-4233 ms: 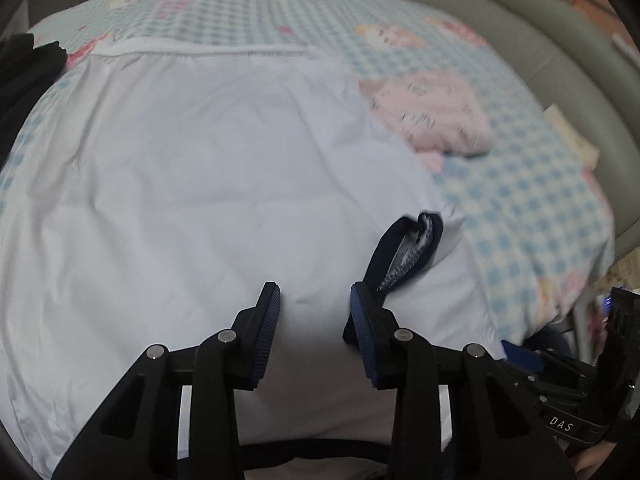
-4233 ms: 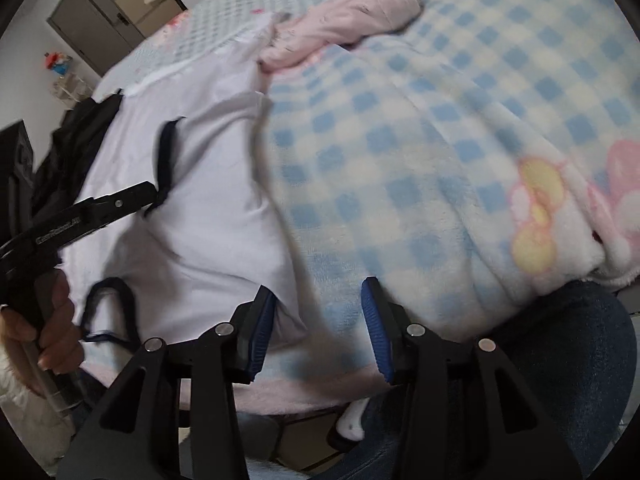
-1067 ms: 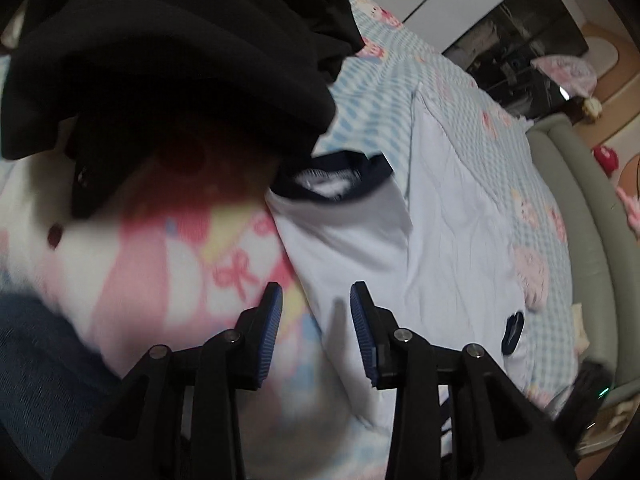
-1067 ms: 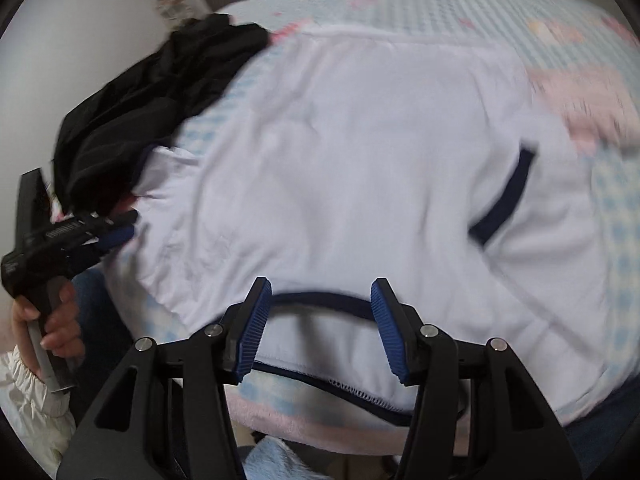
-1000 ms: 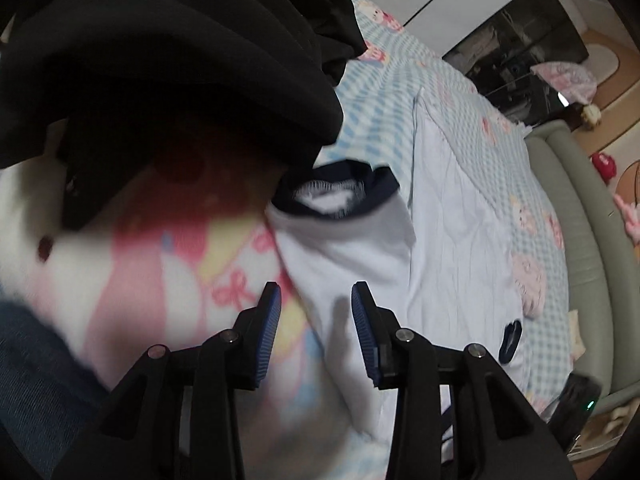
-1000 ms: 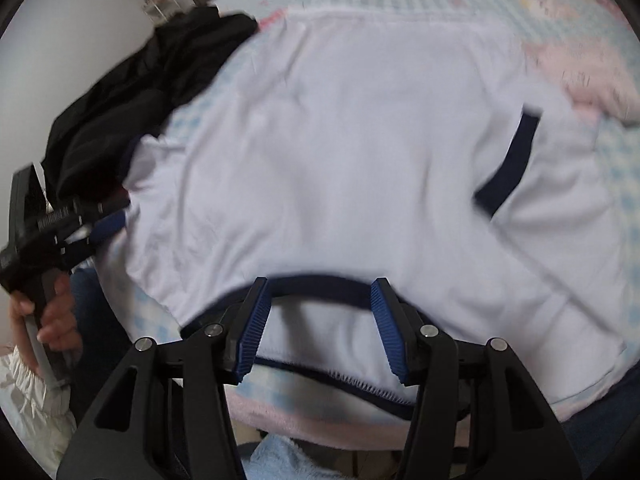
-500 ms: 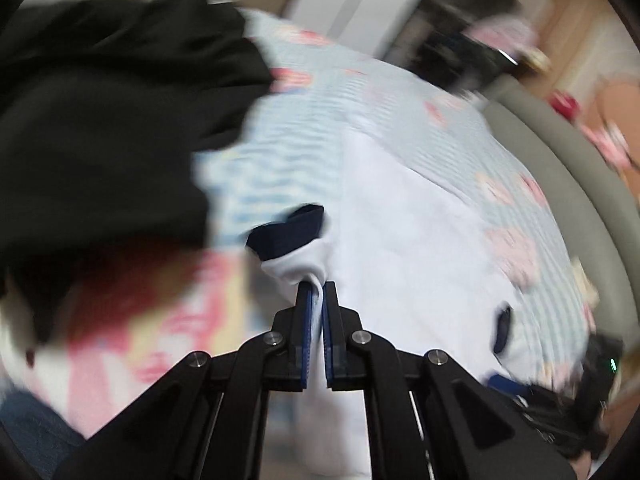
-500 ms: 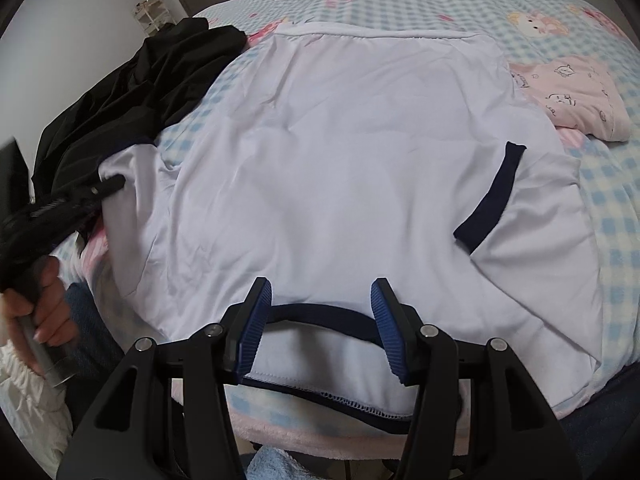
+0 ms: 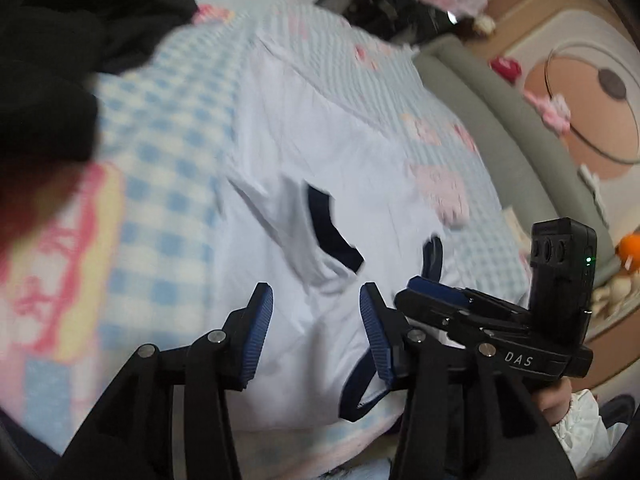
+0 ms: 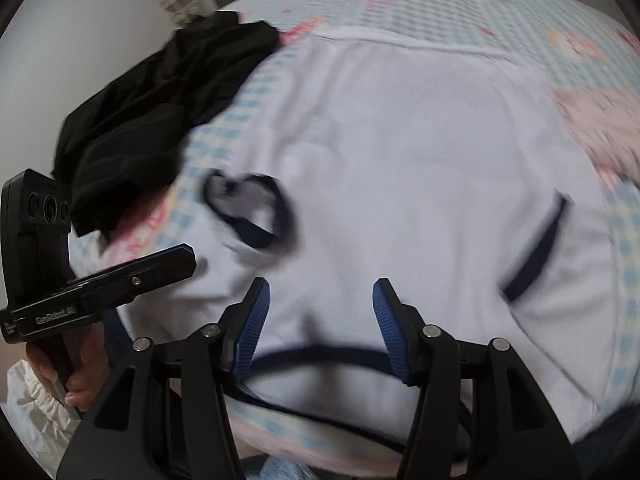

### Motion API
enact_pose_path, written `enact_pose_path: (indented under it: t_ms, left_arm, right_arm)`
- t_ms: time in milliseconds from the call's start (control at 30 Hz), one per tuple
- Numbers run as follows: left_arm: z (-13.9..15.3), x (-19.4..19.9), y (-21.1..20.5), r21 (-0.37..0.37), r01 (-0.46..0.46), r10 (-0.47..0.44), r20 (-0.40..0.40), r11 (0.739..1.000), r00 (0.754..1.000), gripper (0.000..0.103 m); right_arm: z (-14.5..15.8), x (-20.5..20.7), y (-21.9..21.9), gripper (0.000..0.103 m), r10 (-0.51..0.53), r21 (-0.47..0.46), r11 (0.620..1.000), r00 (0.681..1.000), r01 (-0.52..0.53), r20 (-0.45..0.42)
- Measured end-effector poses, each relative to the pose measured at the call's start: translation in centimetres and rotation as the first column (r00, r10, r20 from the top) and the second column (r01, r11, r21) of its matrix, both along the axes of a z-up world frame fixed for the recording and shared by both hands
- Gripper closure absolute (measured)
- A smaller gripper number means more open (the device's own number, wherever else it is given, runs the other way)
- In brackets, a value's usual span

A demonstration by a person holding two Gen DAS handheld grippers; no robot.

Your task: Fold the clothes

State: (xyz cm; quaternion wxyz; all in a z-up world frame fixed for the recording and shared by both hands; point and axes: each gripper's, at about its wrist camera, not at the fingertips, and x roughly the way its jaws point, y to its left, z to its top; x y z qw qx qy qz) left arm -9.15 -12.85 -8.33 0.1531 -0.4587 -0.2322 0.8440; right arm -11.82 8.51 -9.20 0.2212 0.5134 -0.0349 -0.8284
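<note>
So the white cotton t-shirt with navy trim [image 10: 400, 184] is lying spread flat on the blue-and-white checked fleece blanket [image 10: 420, 4], collar end toward the person and hem away at the far side, so its long axis runs straight out from both tools. The left sleeve with its navy cuff [image 10: 252, 208] sits flopped inward onto the body of the shirt; the right sleeve's navy cuff [image 10: 532, 248] lies out flat on the other side.

Both tools are empty. The left gripper [image 9: 316, 336] hangs with jaws apart just above the shirt near that folded-in sleeve, and the right gripper [image 10: 318, 320] hovers jaws apart right over the navy collar [image 10: 320, 354].

I'd guess the right sleeve goes next, and the right tool is the closer one. A heap of black clothing [image 10: 160, 92] sits off the left side, a pink garment [image 10: 600, 124] off the right.
</note>
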Motion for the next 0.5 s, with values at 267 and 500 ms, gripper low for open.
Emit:
enact_pose_path:
  t_ms: [267, 500]
  left_arm:
    - [-3.1, 0.2, -0.9, -0.231, -0.016, 0.044, 0.118, 0.973, 0.992, 0.062]
    - [-2.1, -0.5, -1.2, -0.201, 0.001, 0.023, 0.117, 0.98, 0.993, 0.064]
  right_arm:
    - [-3.3, -3.2, -6.5, 0.047, 0.076, 0.12, 0.99, 0.997, -0.078, 0.022]
    - [-2.5, -4.1, -0.7, 0.045, -0.105, 0.09, 0.991, 0.994, 0.103, 0.024]
